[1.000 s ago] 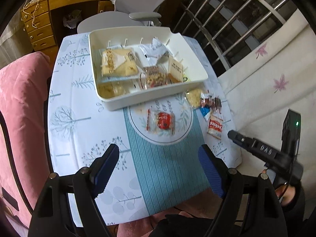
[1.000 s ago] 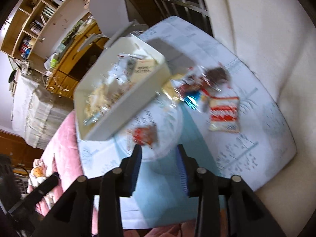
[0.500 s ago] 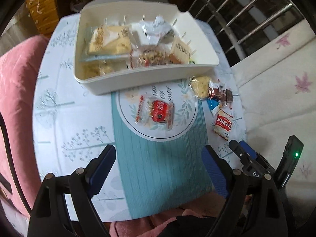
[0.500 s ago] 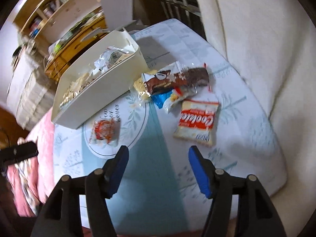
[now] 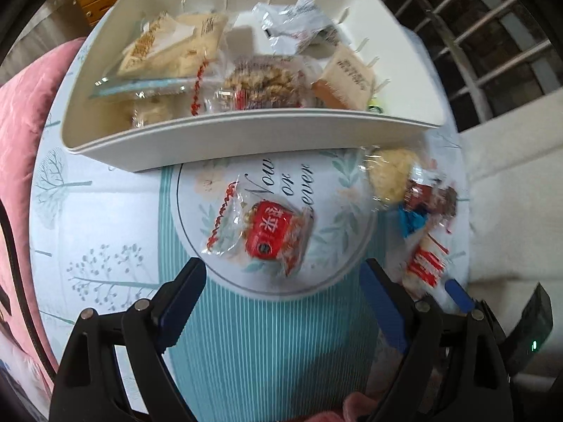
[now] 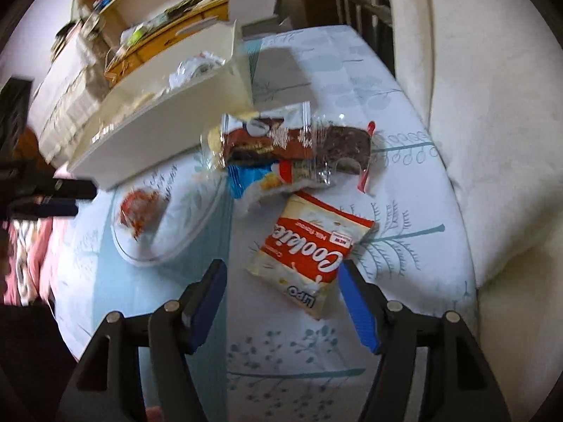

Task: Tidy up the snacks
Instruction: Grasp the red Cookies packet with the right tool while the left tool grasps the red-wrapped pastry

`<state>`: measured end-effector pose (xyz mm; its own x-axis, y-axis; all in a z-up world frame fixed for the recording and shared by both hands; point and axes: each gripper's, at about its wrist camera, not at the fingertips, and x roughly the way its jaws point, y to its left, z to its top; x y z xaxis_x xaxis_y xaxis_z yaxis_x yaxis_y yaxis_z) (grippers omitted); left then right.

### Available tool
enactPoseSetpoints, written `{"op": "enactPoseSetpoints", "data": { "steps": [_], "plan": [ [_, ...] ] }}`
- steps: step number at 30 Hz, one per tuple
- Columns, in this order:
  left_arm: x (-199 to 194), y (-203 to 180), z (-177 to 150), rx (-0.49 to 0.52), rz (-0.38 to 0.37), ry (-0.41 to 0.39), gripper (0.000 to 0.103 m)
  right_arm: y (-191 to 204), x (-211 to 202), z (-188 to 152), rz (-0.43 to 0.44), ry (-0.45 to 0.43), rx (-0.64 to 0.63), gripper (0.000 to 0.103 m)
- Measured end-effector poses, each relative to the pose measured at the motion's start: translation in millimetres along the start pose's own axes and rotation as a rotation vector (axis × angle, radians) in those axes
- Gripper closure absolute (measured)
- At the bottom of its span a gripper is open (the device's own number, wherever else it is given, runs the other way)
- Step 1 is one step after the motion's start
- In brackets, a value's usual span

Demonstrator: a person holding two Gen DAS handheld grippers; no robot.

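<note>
Both tools lower and closer to the desk (image 5: pixel 105 232) than a second ago; the snacks fill far more of each view.

Left tool (image 5: pixel 281 292): fingers spread wide, holding nothing. A second ago it hung well back. Now the red-label snack packet (image 5: pixel 262 234) lies just beyond its fingertips, roughly centred between them, on the round print of the cloth. No contact yet.

Right tool (image 6: pixel 283 297): a second ago its fingers were close together; since then they have parted wide, nothing held. The cookie packet (image 6: pixel 309 249) now sits partly between the fingertips, its near corner inside the gap, the right finger close beside its edge. Touching or not: cannot tell, the frame is blurred.

White bin (image 5: pixel 246 144) at the far side of the desk, already part-filled with packets. Loose heap of the chocolate bar (image 6: pixel 299 140) and blue wrapper (image 6: pixel 246 179) lies between the bin and the cookie packet, untouched.

Reading: both tools are lined up for a pick, the right one further along. Four or so items remain outside the bin, so the job looks roughly mid-way.
</note>
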<state>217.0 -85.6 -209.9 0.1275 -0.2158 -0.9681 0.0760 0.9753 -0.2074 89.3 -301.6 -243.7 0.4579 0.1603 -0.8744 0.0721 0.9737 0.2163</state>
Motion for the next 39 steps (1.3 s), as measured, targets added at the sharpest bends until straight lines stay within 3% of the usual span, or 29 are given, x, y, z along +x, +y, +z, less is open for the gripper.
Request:
{"op": "enactPoseSetpoints", "data": {
  "steps": [8,16,21,29,32,36,39],
  "plan": [
    [36.6,-3.9,11.4,-0.032,0.077,0.02,0.015,4.6,20.9,0.7,0.009,0.024,-0.117,0.034],
    [58.1,-5.2,19.0,-0.06,0.115,0.037,0.016,3.1,33.4,7.6,0.006,0.009,-0.15,0.034],
    [72.2,-4.5,22.6,-0.091,0.137,0.052,0.032,12.1,38.6,12.5,-0.02,-0.001,-0.211,0.029],
    [82.0,0.8,25.0,-0.082,0.144,0.038,0.039,23.7,45.9,14.7,-0.09,-0.008,-0.301,0.03],
    [81.0,-1.4,24.1,-0.073,0.144,0.029,0.043,24.8,46.0,12.4,-0.099,-0.009,-0.324,0.032],
    [77.2,-7.6,22.7,-0.061,0.145,0.017,0.045,28.3,44.6,13.1,-0.091,-0.006,-0.352,0.046],
    [74.5,-7.0,18.8,-0.074,0.134,-0.014,0.046,32.1,43.9,12.4,-0.088,0.0,-0.378,0.051]
  ]
}}
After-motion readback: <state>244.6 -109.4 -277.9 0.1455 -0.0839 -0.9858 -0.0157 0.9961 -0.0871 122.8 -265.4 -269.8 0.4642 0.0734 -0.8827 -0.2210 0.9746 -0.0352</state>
